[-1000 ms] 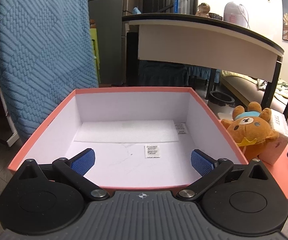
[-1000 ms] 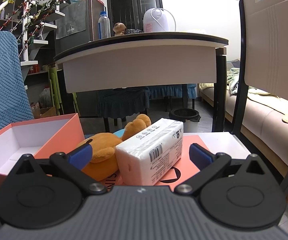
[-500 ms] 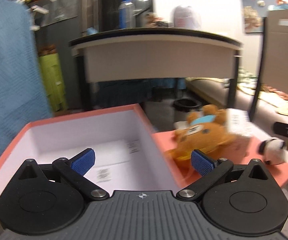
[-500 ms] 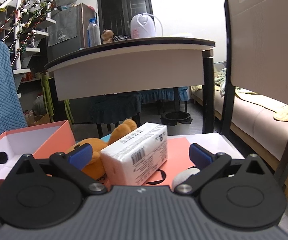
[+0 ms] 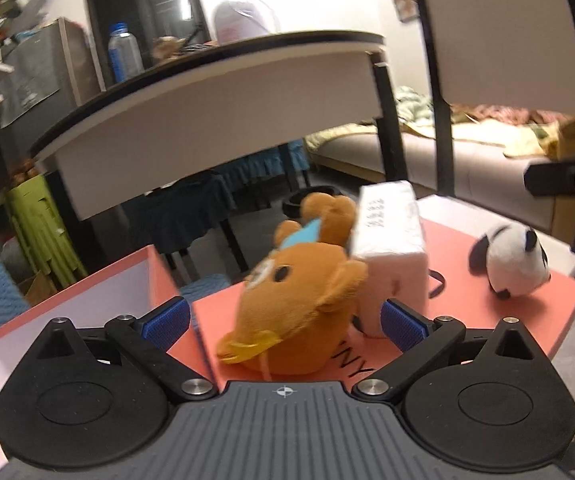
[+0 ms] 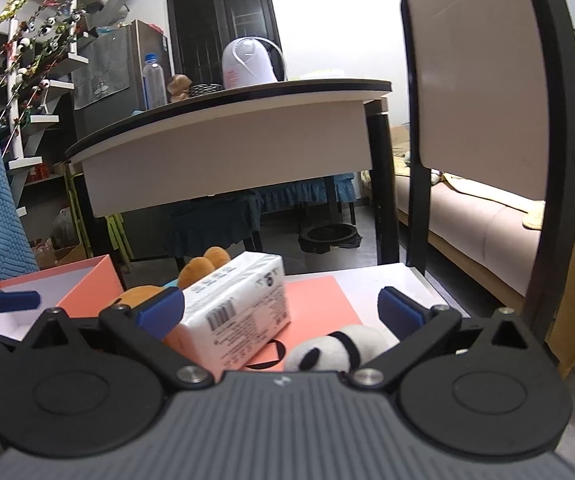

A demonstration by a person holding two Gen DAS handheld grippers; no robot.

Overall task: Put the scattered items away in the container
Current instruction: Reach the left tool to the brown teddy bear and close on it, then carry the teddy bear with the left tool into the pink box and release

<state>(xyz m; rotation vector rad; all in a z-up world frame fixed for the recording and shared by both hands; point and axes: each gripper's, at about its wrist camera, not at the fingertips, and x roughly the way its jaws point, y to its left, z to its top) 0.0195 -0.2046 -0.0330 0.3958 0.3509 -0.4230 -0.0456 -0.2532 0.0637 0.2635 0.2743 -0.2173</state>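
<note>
Both tongs gape empty, the left gripper (image 5: 285, 322) framing the brown bear (image 5: 293, 304) beside the box (image 5: 87, 292), so squeeze its plump middle, clear of the tissue pack (image 5: 391, 240).

The left gripper (image 5: 285, 322) is being held with its jaws spread wide around the brown plush bear (image 5: 299, 300), which is lying on the coral box lid (image 5: 535, 304). A white tissue pack (image 5: 391, 236) is resting against the bear, and a panda plush (image 5: 515, 260) is sitting apart on the lid. The coral box (image 5: 99, 292) is being shown at left.
</note>
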